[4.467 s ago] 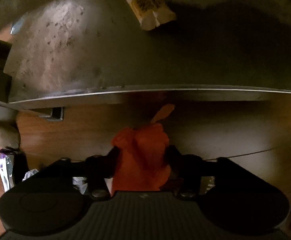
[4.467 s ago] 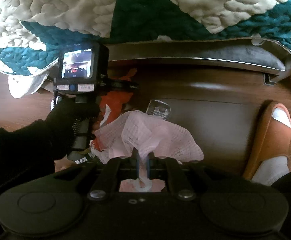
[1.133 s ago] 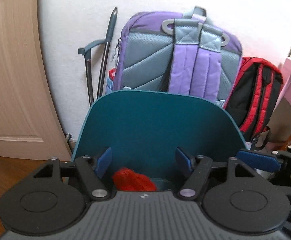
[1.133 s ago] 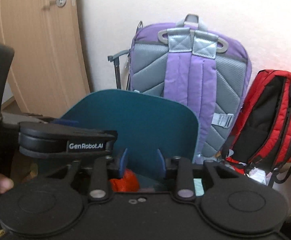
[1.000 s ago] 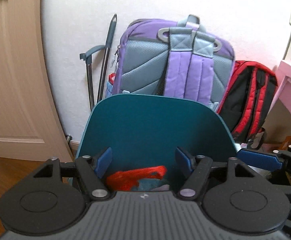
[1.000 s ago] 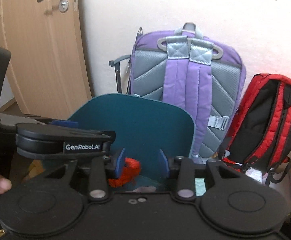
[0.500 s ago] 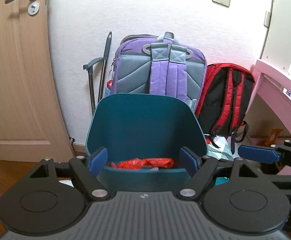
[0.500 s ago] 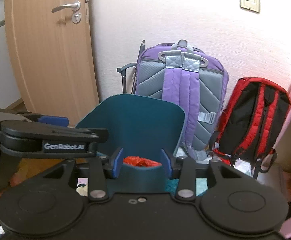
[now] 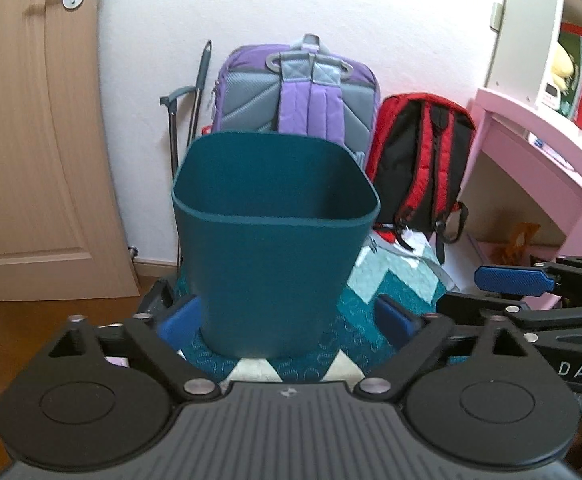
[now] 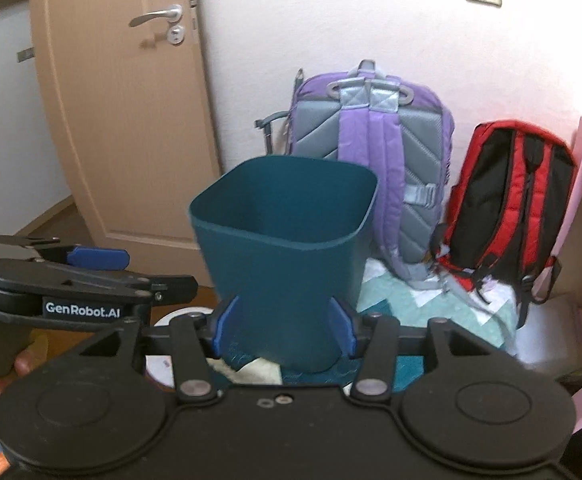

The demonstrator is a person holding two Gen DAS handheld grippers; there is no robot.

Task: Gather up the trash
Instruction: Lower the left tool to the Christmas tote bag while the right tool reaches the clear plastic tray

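Observation:
The teal waste bin (image 9: 271,264) stands upright on a quilt in front of both cameras, and its wall hides whatever lies inside. My left gripper (image 9: 287,320) is back from the bin with its jaws opening wide and nothing held between them. In the right wrist view the bin (image 10: 287,264) shows beyond my right gripper (image 10: 283,327), whose jaws are also opening and hold nothing. A blue pad of the right gripper (image 9: 511,280) shows at the left view's right edge. The left gripper (image 10: 95,258) shows at the right view's left edge.
A purple backpack (image 9: 299,92) and a red backpack (image 9: 423,152) lean on the white wall behind the bin. A wooden door (image 9: 31,140) is to the left, a pink desk (image 9: 531,140) to the right. The teal-and-white quilt (image 9: 391,288) covers the floor beneath.
The red wrapper and the pale paper left the jaws and dropped into the bin. Both grippers then drew back from it, their jaws widening, and the trash is out of sight now.

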